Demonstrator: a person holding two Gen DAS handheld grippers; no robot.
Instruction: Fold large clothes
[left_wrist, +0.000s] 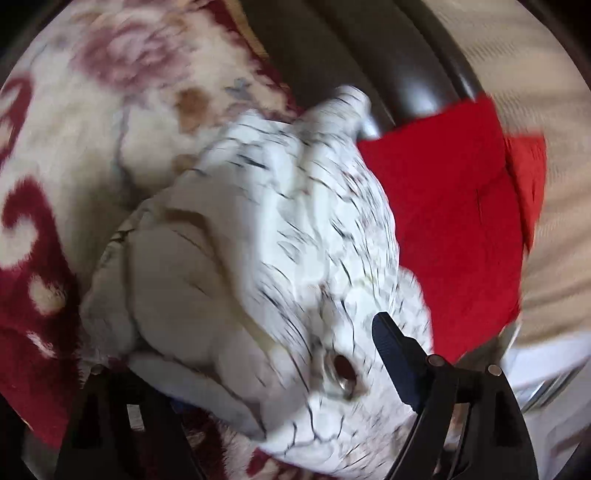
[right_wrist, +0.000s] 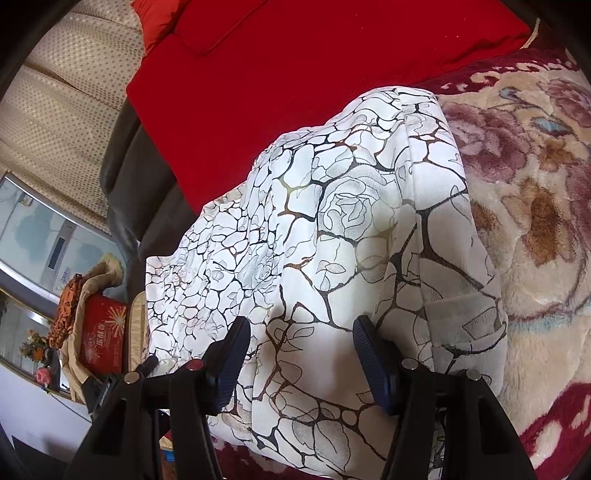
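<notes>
A white padded garment (right_wrist: 332, 221) with a black crackle-and-rose print lies bunched on the bed. In the left wrist view, which is blurred, the garment (left_wrist: 295, 221) shows its plain pale lining on the left, and a metal eyelet (left_wrist: 343, 373) sits near my gripper. My left gripper (left_wrist: 266, 347) stands wide, with the cloth heaped between the jaws and over the hidden left finger. The blue pad of the right finger (left_wrist: 391, 354) stays bare. My right gripper (right_wrist: 301, 343) is open just above the garment's near end, and both pads show bare faces.
A plush cream and maroon floral blanket (right_wrist: 535, 221) covers the bed (left_wrist: 74, 147). A red pillow (right_wrist: 295, 74) lies beyond the garment (left_wrist: 443, 221), against a dark padded headboard (left_wrist: 351, 55). A red box (right_wrist: 101, 339) and clutter stand beside the bed at left.
</notes>
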